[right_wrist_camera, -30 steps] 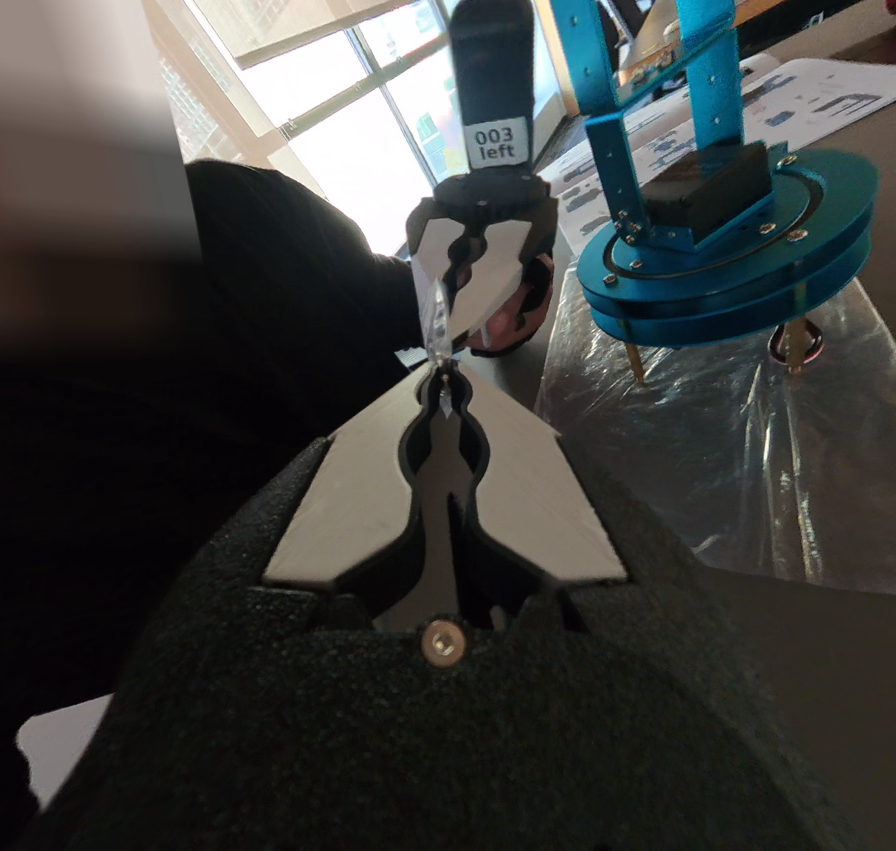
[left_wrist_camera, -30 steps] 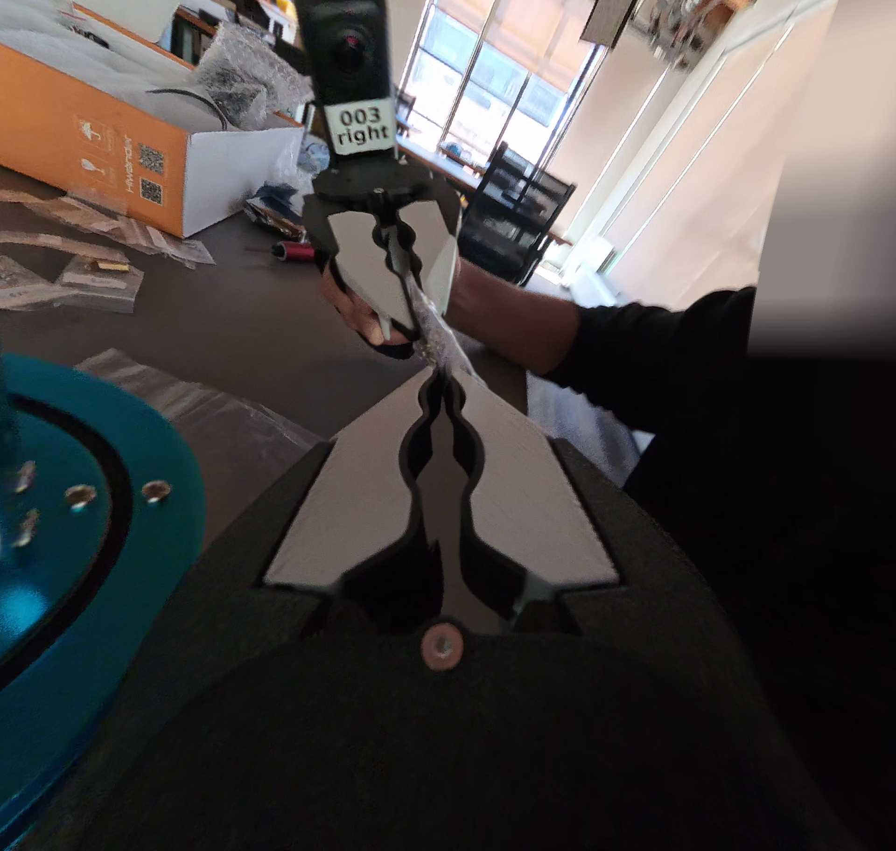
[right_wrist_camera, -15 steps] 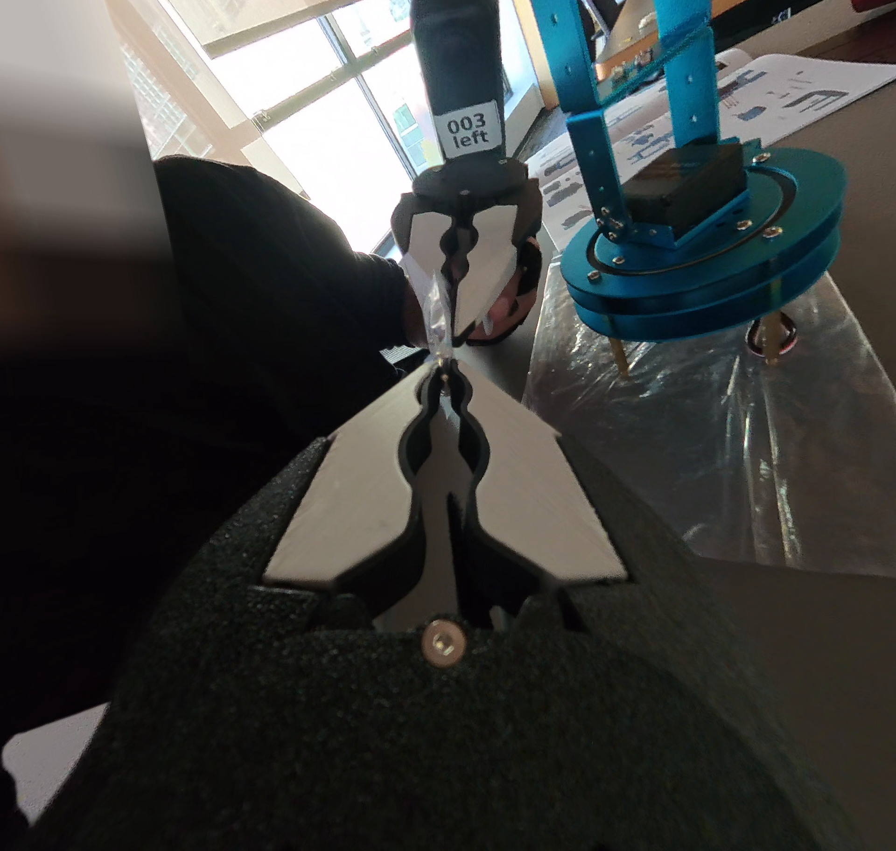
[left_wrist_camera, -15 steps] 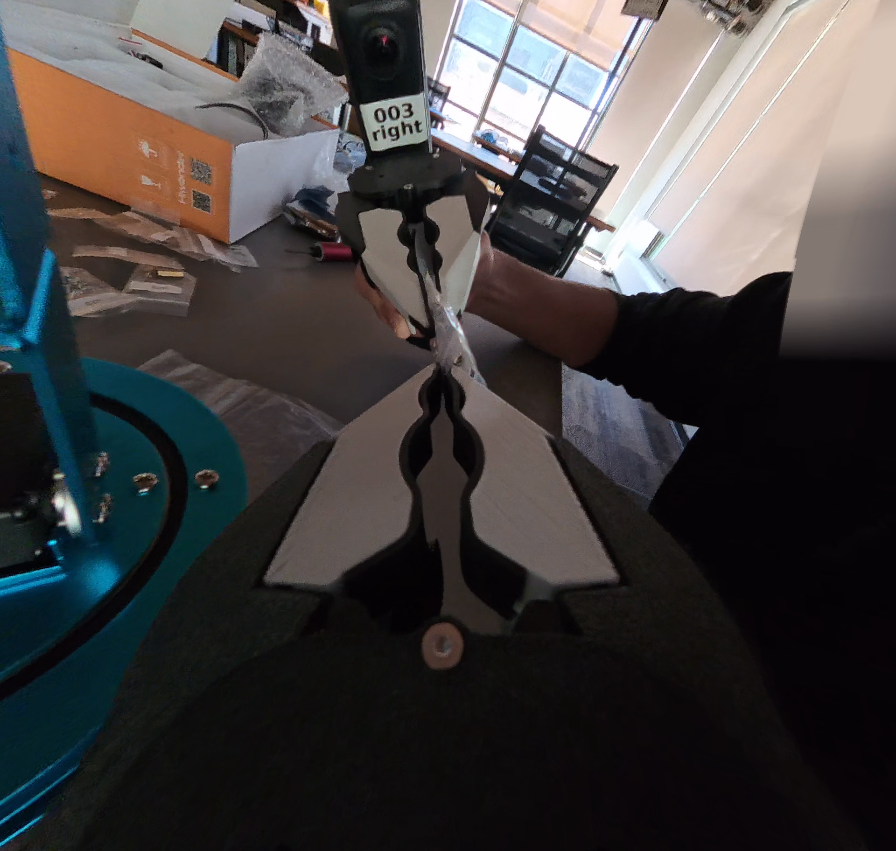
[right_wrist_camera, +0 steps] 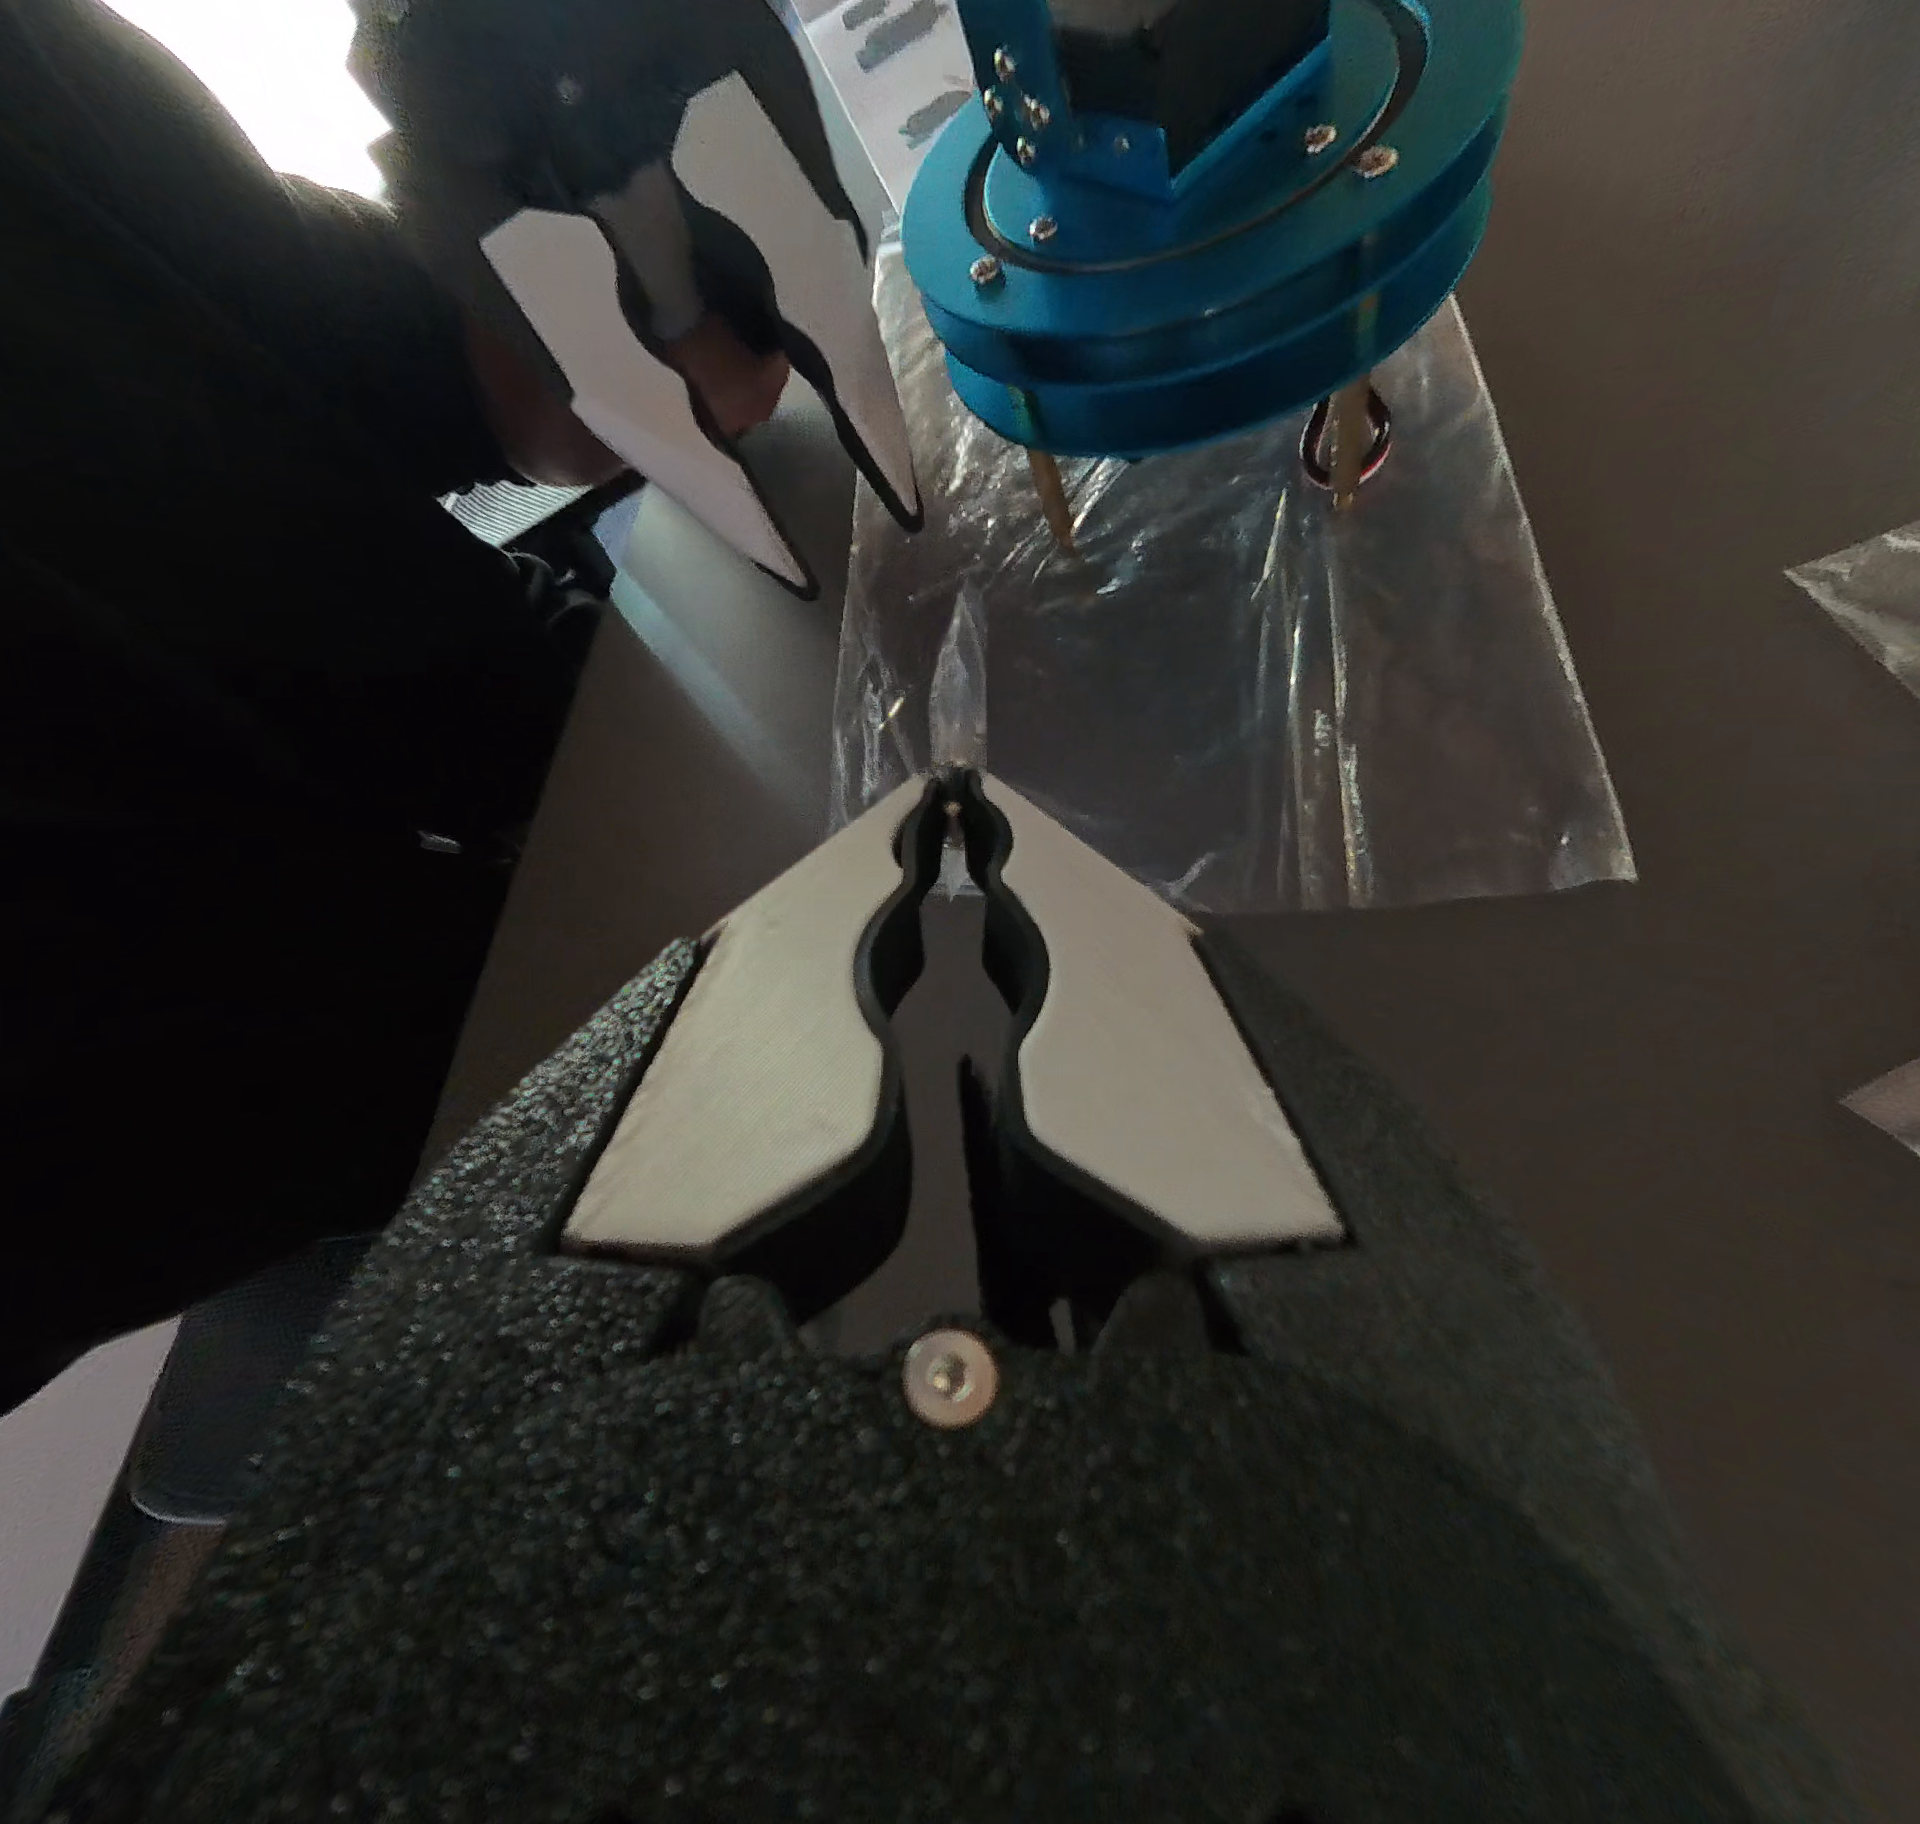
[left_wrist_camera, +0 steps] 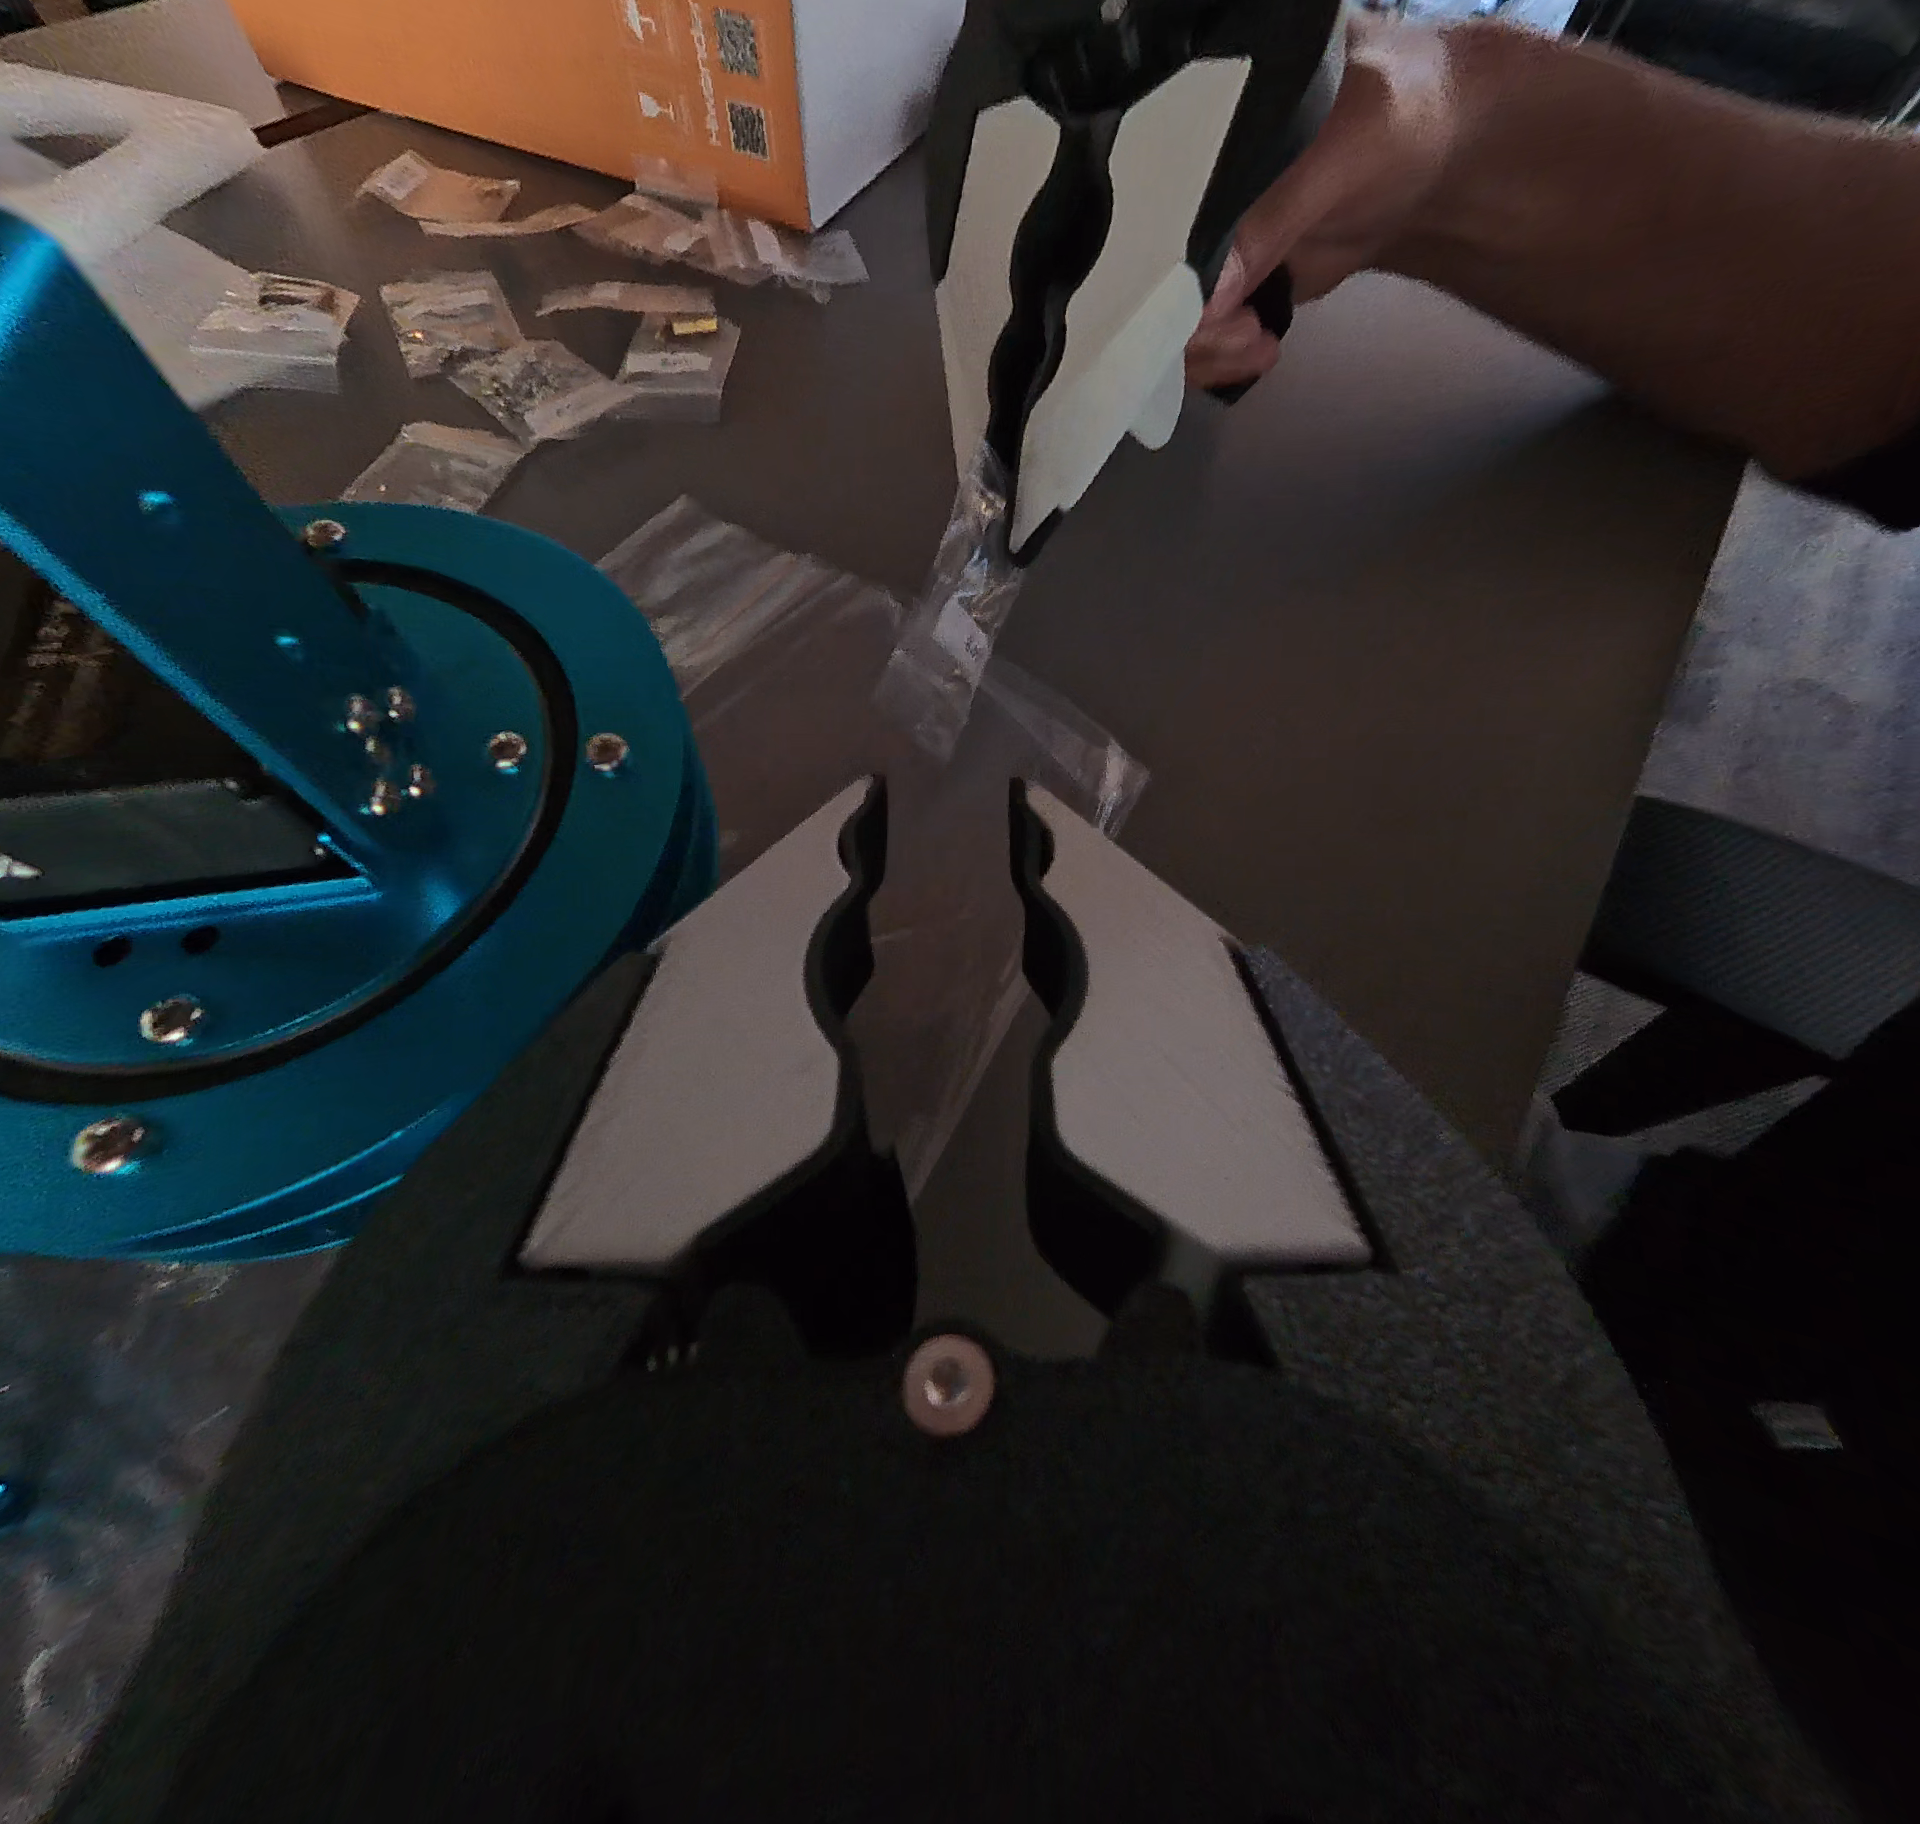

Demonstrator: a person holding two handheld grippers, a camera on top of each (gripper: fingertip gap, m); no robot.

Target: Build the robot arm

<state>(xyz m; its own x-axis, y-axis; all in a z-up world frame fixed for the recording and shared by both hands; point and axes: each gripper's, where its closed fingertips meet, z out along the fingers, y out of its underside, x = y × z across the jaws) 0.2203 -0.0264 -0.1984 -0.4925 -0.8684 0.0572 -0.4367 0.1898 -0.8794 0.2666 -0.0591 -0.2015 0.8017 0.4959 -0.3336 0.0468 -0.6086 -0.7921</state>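
My right gripper (right_wrist_camera: 956, 782) is shut on a small clear plastic bag (right_wrist_camera: 961, 683) that sticks out past its tips. In the left wrist view the right gripper (left_wrist_camera: 1013, 538) points down and the bag (left_wrist_camera: 961, 631) hangs from it, its lower end just ahead of my left fingertips. My left gripper (left_wrist_camera: 943, 787) is open and empty, its jaws apart on either side of the bag's lower end. It also shows in the right wrist view (right_wrist_camera: 862, 553), open, beside a blue round metal base (right_wrist_camera: 1195, 268).
The blue base (left_wrist_camera: 312, 839) carries a blue upright bracket and stands on brass legs over a large clear plastic sheet (right_wrist_camera: 1299, 683) on the dark table (left_wrist_camera: 1351, 683). An orange and white box (left_wrist_camera: 520, 29) and several small parts bags (left_wrist_camera: 499, 361) lie farther back. A chair (left_wrist_camera: 1714, 943) is past the table edge. The tips of one gripper are about 7 centimetres away from the tips of the other.
My left gripper has opened and let go of the bag, which now hangs from the right gripper alone. Both grippers have tilted down toward the table and drawn slightly apart.
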